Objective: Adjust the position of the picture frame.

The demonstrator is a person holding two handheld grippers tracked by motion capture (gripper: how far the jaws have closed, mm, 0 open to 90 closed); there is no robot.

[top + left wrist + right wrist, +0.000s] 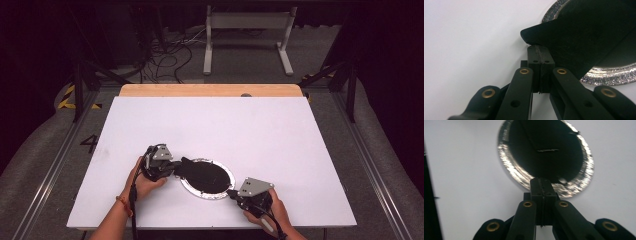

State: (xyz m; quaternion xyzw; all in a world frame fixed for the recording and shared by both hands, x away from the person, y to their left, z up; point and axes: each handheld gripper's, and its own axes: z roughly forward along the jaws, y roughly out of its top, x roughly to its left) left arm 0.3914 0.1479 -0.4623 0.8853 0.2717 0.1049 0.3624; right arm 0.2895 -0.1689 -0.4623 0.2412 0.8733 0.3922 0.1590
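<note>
A round silver foil plate (207,195) lies on the white table top near its front edge. A flat black piece (202,175) covers the plate's inside, and one pointed end sticks out past the rim to the left. My left gripper (176,167) is shut, its tips (541,47) right under that pointed end (579,32) beside the rim (609,75). My right gripper (233,191) is shut too, its tips (541,180) at the near rim (509,167) of the plate, with the black piece (549,147) beyond. Whether either pinches anything is unclear.
The white table top (215,125) stretches wide behind and to both sides of the plate, with a wooden strip (210,90) along its far edge. Past the table stand a grey metal frame (247,22) and loose cables (170,55) on the floor.
</note>
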